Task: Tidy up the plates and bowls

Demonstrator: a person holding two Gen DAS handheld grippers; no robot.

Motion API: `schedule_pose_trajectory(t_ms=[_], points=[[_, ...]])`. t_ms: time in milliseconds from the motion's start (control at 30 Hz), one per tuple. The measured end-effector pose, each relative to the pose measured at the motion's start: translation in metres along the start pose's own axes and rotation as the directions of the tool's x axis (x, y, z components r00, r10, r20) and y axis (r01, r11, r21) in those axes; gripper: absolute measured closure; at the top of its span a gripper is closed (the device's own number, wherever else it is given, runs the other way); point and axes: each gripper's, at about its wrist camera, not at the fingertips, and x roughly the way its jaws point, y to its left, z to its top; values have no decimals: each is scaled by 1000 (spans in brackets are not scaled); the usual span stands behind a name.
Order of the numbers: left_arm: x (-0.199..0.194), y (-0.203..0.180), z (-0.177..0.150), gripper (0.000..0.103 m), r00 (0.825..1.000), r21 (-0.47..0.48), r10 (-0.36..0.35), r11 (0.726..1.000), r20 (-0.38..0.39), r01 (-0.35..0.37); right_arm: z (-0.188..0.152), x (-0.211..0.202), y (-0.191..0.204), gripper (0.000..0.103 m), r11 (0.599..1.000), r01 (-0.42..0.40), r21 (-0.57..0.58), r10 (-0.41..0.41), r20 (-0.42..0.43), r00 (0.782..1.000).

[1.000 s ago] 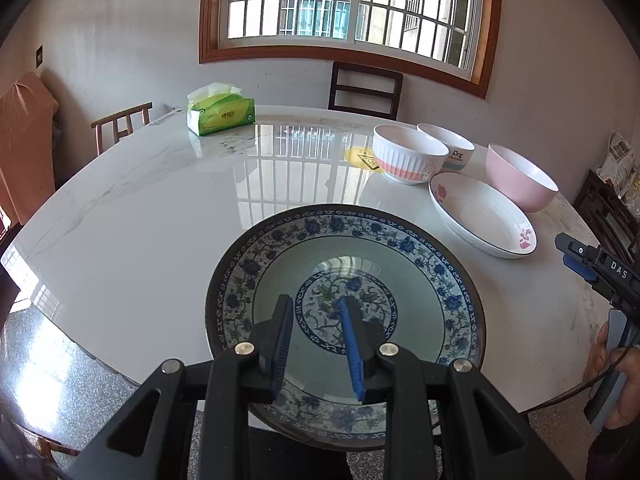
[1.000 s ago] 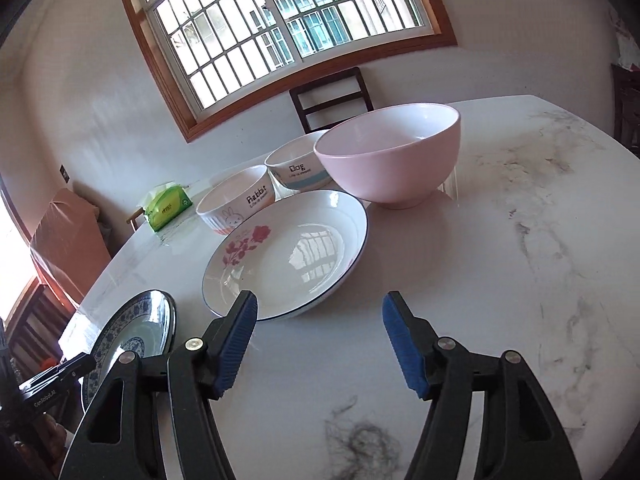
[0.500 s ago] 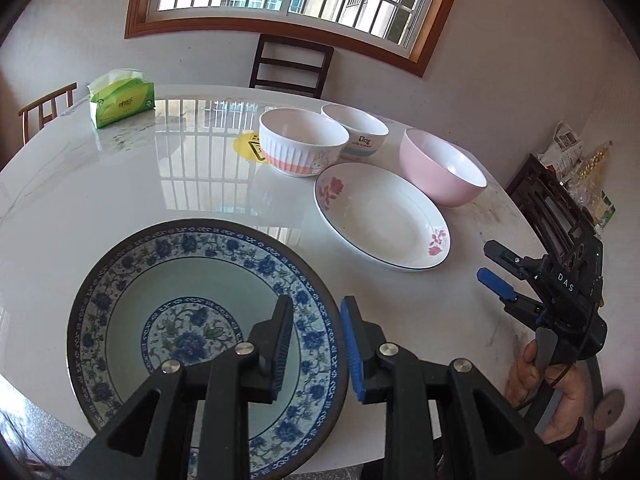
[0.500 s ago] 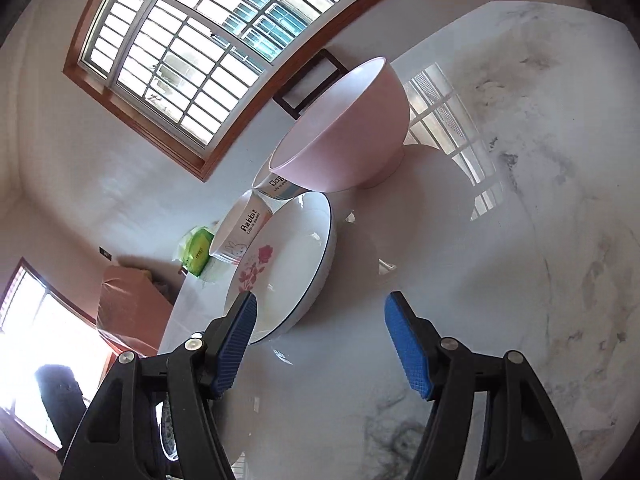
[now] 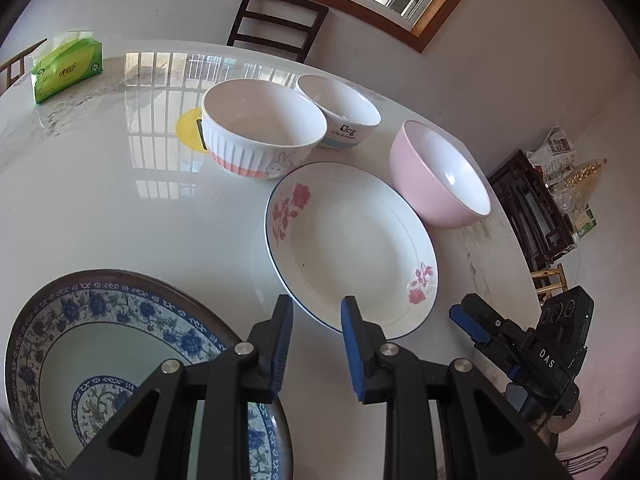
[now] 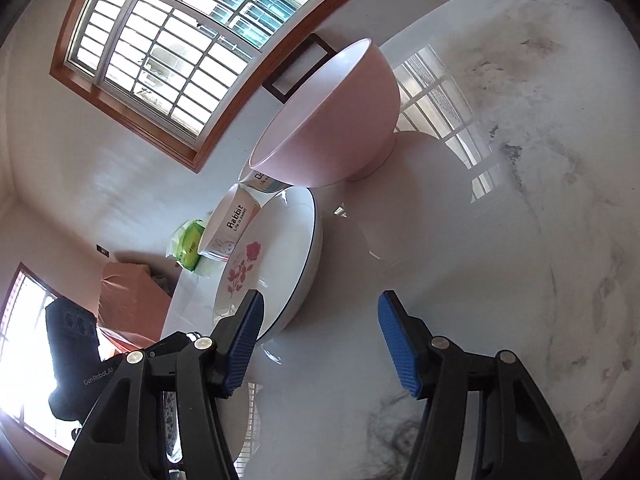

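The rose plate [image 5: 352,252] lies flat near the tabletop's [image 5: 120,208] right edge, directly ahead of both grippers. The left gripper [image 5: 316,344] has narrow, empty fingers. The right gripper [image 6: 320,344] is nearer the rim, rolled sideways, its fingers closing with nothing gripped yet.

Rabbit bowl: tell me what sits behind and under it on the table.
Behind the rabbit bowl stands the smaller Dog bowl, rims apparently touching. A yellow round sticker pokes out from behind its left side; how far it runs under the bowl is hidden.
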Motion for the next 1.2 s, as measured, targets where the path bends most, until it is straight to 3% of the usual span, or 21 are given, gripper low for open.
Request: schedule_pose_trajectory(t_ms=[433, 633, 700, 900, 1000, 1200], points=[[42, 20, 29, 77, 997, -93, 16, 995, -78, -23, 26, 16, -6, 54, 1000, 10, -13, -10, -13, 1000], [50, 27, 30, 77, 994, -140, -13, 990, -106, -2, 35, 32, 4, 67, 998, 30, -57, -34, -60, 998], [52, 27, 31, 77, 994, -131, -4, 991, -113, -11, 37, 39, 8, 77, 996, 39, -78, -46, -82, 996], [55, 16, 29, 79, 991, -52, 59, 996, -117, -66, 41, 52, 16, 86, 990, 56, -127, -71, -121, 990], [55, 9, 27, 87, 987, 7, 125, 992, -105, -125, 39, 55, 20, 92, 988, 52, -145, -73, -143, 987], [45, 13, 23, 90, 990, -25, 89, 995, -114, -92, 39, 51, 18, 92, 989, 55, -141, -77, -155, 985]])
